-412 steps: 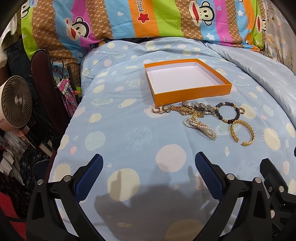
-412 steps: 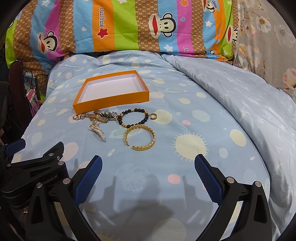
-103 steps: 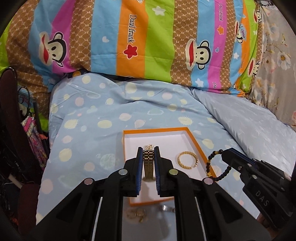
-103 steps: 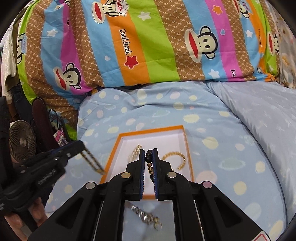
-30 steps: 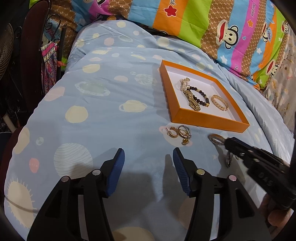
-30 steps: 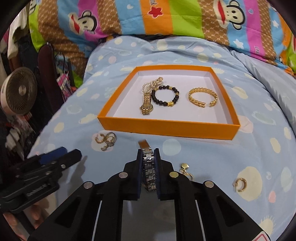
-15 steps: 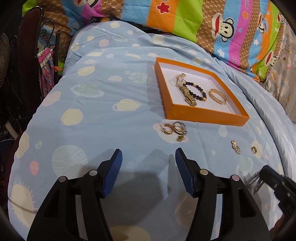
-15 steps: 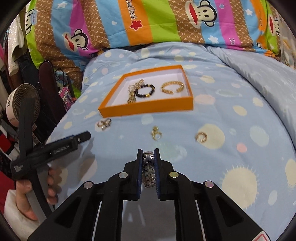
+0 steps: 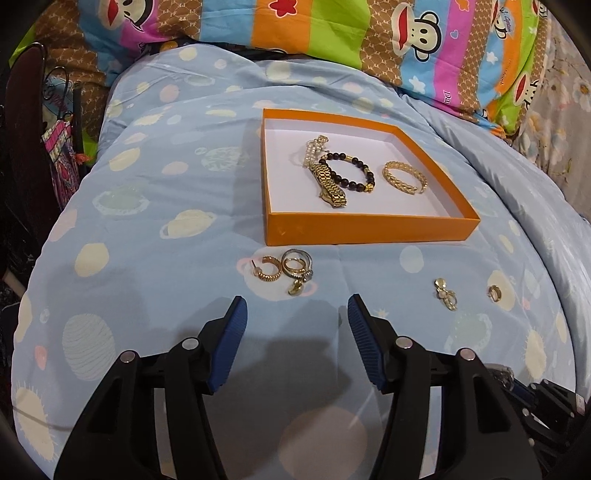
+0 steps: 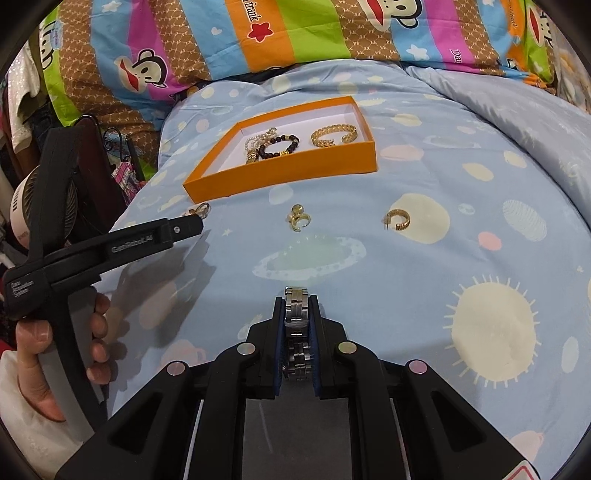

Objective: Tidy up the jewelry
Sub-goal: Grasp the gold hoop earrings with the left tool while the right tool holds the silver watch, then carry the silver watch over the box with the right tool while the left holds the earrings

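A pale blue planet-print duvet [image 9: 155,192] is spread under a striped monkey-print pillow [image 10: 295,33]. The orange box [image 9: 369,229] is set on it, bracelets inside, earrings [image 9: 284,269] scattered just before it. The left gripper [image 9: 293,325], jaws just narrowing, is held empty above the duvet; a silver watch [image 10: 296,310] is clamped in the right gripper [image 10: 296,314].

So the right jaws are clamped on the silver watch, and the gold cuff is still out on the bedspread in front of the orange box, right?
Not quite. The right gripper does clamp the silver watch, but the gold cuff lies inside the orange box, beside the black bead bracelet, as the left wrist view shows. Only small earrings lie on the bedspread.
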